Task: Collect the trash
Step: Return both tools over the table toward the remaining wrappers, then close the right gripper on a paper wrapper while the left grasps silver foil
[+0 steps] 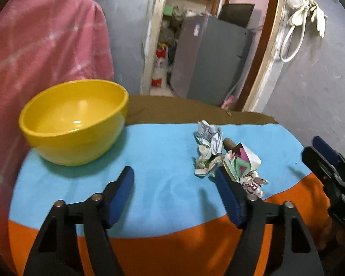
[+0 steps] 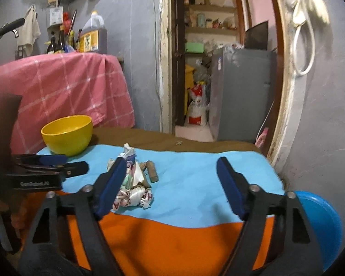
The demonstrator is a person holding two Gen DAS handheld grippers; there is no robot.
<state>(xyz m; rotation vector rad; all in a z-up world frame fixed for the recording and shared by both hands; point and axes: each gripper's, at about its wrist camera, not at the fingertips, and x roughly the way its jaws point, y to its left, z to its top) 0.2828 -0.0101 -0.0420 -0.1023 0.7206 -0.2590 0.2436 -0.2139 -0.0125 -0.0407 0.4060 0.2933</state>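
A pile of crumpled paper and wrappers (image 1: 215,155) lies on the light blue cloth (image 1: 163,151), with a brown cork-like tube (image 2: 152,171) beside it. The pile also shows in the right wrist view (image 2: 135,184). An empty yellow bowl (image 1: 74,120) stands at the far left; it also shows in the right wrist view (image 2: 67,134). My left gripper (image 1: 174,177) is open and empty, low over the cloth, its right finger next to the pile. My right gripper (image 2: 170,164) is open and empty, its left finger in front of the pile.
A pink checked cloth (image 1: 41,46) drapes over something behind the bowl. The table has an orange cloth (image 2: 172,241) in front and brown at the back. A blue round object (image 2: 322,225) sits at the table's right. A doorway with a grey fridge (image 2: 241,92) lies beyond.
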